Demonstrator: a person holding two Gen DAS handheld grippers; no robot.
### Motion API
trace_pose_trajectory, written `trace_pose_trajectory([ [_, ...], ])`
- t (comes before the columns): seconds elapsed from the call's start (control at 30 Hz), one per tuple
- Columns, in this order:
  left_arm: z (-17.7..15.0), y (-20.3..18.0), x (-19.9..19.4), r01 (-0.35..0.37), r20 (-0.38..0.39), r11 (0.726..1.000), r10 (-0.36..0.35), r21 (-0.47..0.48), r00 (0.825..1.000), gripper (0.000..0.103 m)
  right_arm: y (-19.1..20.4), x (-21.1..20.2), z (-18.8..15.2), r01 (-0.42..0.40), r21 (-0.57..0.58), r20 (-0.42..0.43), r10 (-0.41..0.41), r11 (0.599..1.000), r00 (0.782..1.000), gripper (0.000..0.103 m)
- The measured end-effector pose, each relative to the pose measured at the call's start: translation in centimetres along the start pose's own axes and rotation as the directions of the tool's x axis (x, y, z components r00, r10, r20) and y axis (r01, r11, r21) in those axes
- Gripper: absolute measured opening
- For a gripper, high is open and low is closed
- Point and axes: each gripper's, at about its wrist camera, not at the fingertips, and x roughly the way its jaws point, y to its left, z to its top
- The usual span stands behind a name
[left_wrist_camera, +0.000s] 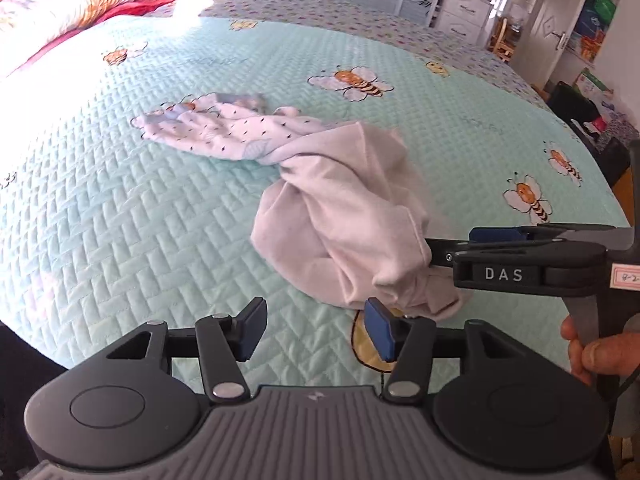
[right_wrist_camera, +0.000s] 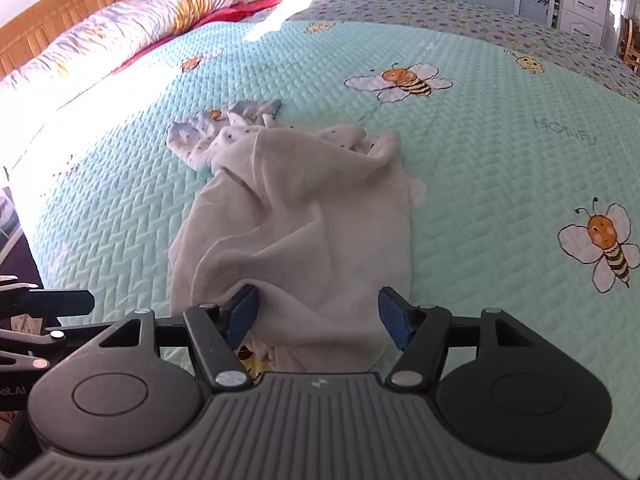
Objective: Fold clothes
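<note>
A crumpled white garment (left_wrist_camera: 340, 208) (right_wrist_camera: 300, 220) lies on the bee-print bedspread (left_wrist_camera: 120, 220) (right_wrist_camera: 500, 168). Its far end is tangled with a pale blue speckled garment (left_wrist_camera: 208, 128) (right_wrist_camera: 200, 136). My left gripper (left_wrist_camera: 316, 330) is open just short of the white garment's near edge, with only bedspread between its blue pads. My right gripper (right_wrist_camera: 318, 316) is open with the white cloth lying loose between its pads; the left pad (right_wrist_camera: 240, 314) touches a fold, the right pad stands clear. In the left wrist view the right gripper (left_wrist_camera: 436, 252) comes in from the right, its tips hidden in the cloth.
A rolled floral quilt (right_wrist_camera: 180, 4) and a red pillow lie along the wooden headboard at the back left. White drawers (left_wrist_camera: 464, 12) and a door stand beyond the bed's far right. A person's hand (left_wrist_camera: 584, 354) holds the right gripper's handle. The left gripper's fingers (right_wrist_camera: 52, 304) show at the left edge.
</note>
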Motion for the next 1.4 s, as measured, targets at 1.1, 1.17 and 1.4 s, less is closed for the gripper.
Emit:
trace_pose_trajectory([
  [1.1,4.0,-1.9,2.7,-0.156,0.053,0.986,0.16,-0.063,0.986,0.065,-8.0,-2.8,-2.1,-0.06,0.11,0.071,0.052,0.992,0.996,0.064],
  [1.17,4.0,-1.6,3.0,-0.167,0.044,0.984,0.17,-0.064,0.984,0.065,-6.5,-2.1,-1.5,-0.065,0.08,0.059,0.061,0.995,0.996,0.064],
  [1.4,3.5,-0.4,4.4,-0.189,-0.013,0.979,0.189,-0.078,0.982,0.065,-1.8,2.9,-0.1,-0.061,-0.05,-0.068,0.057,0.997,0.996,0.037],
])
